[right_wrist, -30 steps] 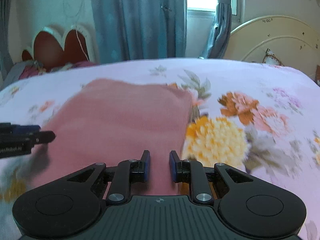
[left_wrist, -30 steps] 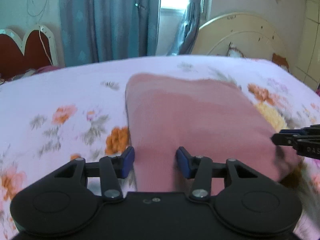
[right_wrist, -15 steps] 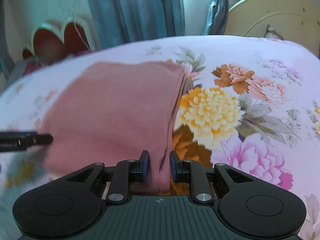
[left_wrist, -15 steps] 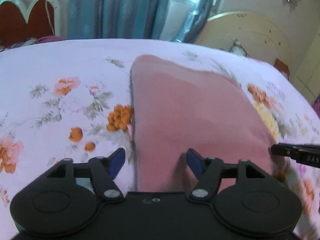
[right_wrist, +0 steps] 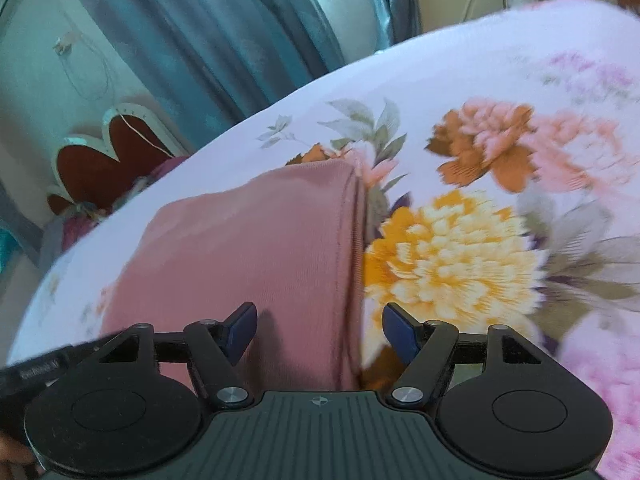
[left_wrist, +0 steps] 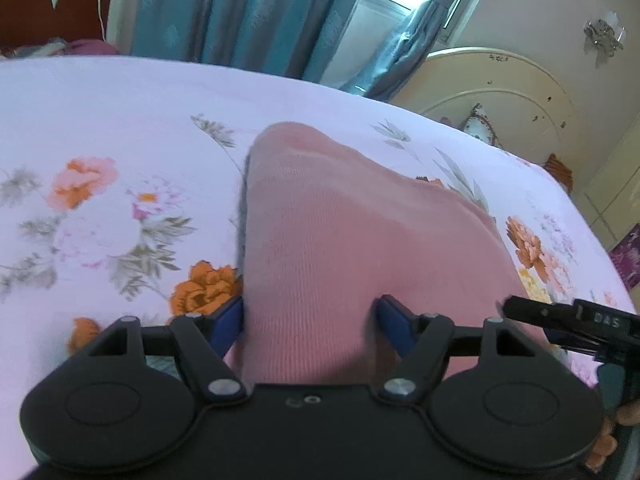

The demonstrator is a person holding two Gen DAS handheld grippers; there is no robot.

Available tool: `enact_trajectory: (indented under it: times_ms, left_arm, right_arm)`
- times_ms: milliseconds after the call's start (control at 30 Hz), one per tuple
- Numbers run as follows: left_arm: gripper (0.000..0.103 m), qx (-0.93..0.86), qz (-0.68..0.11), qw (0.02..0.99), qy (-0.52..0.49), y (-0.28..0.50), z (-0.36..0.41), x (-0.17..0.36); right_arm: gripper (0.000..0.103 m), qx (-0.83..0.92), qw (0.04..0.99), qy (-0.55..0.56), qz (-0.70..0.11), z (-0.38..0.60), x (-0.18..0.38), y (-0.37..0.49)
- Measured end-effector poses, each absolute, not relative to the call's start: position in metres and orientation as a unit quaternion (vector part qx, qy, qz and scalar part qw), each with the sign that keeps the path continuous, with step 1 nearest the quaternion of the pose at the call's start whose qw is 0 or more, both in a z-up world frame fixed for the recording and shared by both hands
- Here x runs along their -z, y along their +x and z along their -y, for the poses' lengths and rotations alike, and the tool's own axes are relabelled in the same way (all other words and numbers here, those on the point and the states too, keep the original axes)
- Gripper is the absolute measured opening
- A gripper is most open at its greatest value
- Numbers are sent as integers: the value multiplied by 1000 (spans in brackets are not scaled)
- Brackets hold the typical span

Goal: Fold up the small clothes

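Observation:
A folded pink knit garment [left_wrist: 360,248] lies flat on the floral bedsheet [left_wrist: 100,128]. My left gripper [left_wrist: 312,324] is open, its blue pads straddling the garment's near left corner. In the right wrist view the same garment [right_wrist: 248,248] shows its stacked folded edge on the right. My right gripper [right_wrist: 320,330] is open, its pads either side of that near right edge. The right gripper's tip [left_wrist: 560,316] shows at the right of the left wrist view. The left gripper's tip [right_wrist: 48,368] shows at the left of the right wrist view.
The bedsheet [right_wrist: 500,128] spreads wide around the garment. A cream headboard [left_wrist: 512,96] stands at the far right, blue curtains [left_wrist: 248,12] and a window behind the bed. A red heart-shaped chair back [right_wrist: 108,152] stands at the far left.
Both grippers have opened wider; the right was nearly shut on the garment's edge and has let go. Both cameras have tilted and moved closer over the garment's near corners.

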State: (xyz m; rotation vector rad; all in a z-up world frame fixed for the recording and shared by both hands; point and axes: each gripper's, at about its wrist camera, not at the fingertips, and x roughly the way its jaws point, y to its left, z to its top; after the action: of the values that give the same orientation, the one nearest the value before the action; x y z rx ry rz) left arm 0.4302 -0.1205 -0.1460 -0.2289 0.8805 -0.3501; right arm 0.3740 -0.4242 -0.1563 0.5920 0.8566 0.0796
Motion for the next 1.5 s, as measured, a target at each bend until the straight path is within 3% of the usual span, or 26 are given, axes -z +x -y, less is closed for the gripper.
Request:
enact_trajectory:
  times_ms: [100,200,267,333,467,800,1233,1500]
  left_arm:
    - [61,177,-425,878,-129,434,120,150]
    - [51,181,-417,881,-130,432,120,150]
    - [45,184,-412,884,-124,430,121,147]
    - [37,184,-406,888,-114,428,123,141]
    - [30,182,-395,895,-94,423,129,126]
    - [29,188,-366,908,-77,408,96,76]
    - [29,171,-334,924,-74,405,-94,47]
    - [29,142,-340,928,-61,424,-196,53]
  right_arm:
    - [68,-61,862,300,-404,421,161,383]
    - [56,-78,862,294,-407,414,164,389]
    - [35,-88,854,297,-419,414,165,392]
    - [25,-96,845,306,-428,411,166,393]
    - [22,-103,867,268,-407,397,145,387]
    - [21,-147,874,276,-372,349,95,382]
    - [21,-175,876,277,-354,158,54,407]
    - [21,-182,867,284,-367,35,79,444]
